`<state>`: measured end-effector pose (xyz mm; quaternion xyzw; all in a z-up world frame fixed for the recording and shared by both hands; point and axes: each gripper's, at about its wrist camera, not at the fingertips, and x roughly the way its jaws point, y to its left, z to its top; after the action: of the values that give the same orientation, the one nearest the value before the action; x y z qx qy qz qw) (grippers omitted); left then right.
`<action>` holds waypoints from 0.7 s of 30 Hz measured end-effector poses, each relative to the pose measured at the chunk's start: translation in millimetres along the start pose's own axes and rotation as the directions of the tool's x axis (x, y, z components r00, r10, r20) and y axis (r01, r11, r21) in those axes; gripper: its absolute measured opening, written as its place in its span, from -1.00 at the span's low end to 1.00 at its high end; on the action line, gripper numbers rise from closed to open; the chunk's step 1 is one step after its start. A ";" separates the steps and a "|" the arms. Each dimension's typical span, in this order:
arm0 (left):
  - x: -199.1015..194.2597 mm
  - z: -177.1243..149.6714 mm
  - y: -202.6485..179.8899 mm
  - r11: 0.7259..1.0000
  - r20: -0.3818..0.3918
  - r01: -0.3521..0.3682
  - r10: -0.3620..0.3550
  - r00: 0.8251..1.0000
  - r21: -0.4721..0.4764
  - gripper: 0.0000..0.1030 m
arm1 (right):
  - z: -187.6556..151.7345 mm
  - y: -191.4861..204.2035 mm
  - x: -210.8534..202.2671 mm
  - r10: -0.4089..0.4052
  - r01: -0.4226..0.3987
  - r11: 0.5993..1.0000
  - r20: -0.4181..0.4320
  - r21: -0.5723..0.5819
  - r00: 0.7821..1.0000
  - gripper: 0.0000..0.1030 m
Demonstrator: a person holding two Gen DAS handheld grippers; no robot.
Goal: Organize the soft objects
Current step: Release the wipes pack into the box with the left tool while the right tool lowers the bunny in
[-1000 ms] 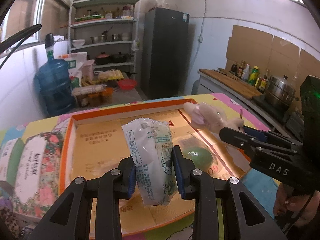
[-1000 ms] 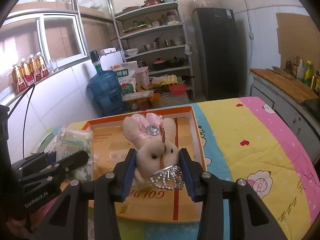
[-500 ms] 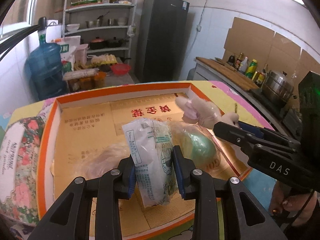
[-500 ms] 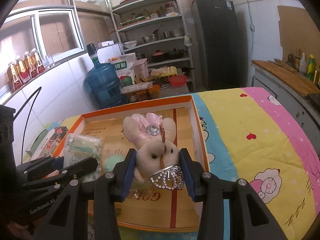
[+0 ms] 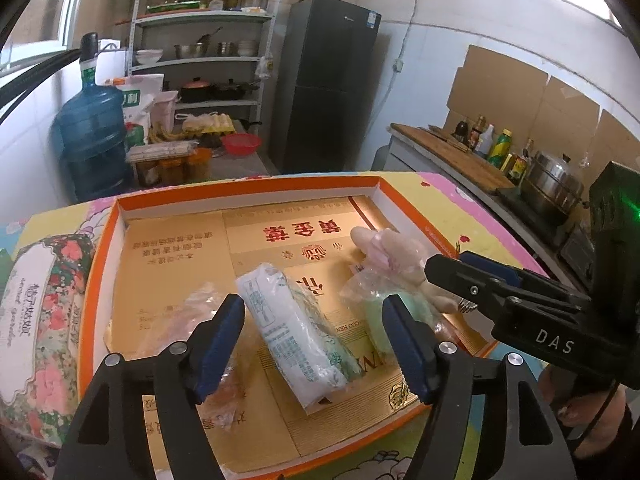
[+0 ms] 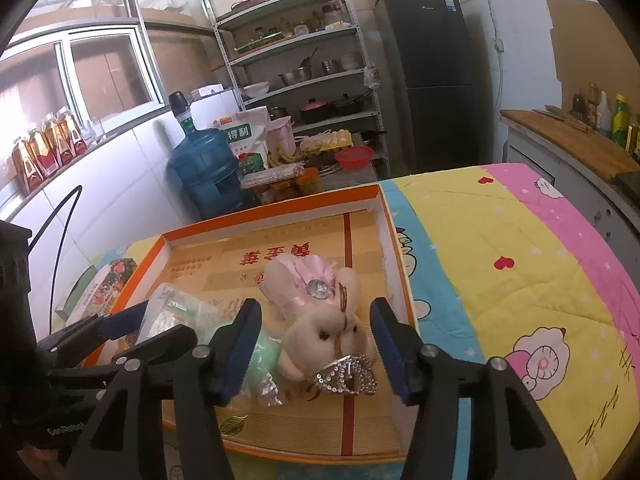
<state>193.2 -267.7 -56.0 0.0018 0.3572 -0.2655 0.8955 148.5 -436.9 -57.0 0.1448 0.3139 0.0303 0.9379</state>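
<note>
Left wrist view: left gripper point(image 5: 314, 340), blue-padded jaws just opened wide, clear of the white-and-green plastic tissue pack point(image 5: 294, 336), which lies tilted on the cardboard floor of the shallow orange-rimmed box point(image 5: 248, 188). Green soft item in clear wrap point(image 5: 372, 304) just beside it.

Right wrist view: right gripper point(image 6: 316, 344), jaws just parted, pads apart from the beige plush rabbit with pink bow and sequin crown point(image 6: 324, 320), which rests in the box by its right wall.

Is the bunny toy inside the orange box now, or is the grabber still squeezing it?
Inside. The bunny toy lies on the orange box floor, and the right gripper has just been opening, with gaps showing between both pads and the toy.
</note>
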 end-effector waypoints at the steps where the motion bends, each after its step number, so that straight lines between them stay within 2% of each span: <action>1: -2.2 0.7 -0.1 1.000 0.005 -0.004 0.004 1.000 0.000 0.42 | 0.0 0.0 -0.6 0.000 0.000 1.000 0.001 0.001 1.000 0.09; 6: -13.5 1.4 -2.7 1.000 0.019 -0.024 0.024 1.000 0.009 0.42 | 0.0 1.0 -7.0 0.000 0.000 1.000 0.013 0.005 1.000 0.09; 21: -77.6 -3.8 9.2 0.996 0.148 -0.084 0.081 0.986 0.009 0.42 | -6.0 15.9 -35.7 -0.006 0.005 1.000 0.055 0.012 0.998 0.09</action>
<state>148.2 -222.2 -10.8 0.0039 0.2877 -0.2303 0.9296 116.8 -425.5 -36.3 0.1505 0.2888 0.0218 0.9452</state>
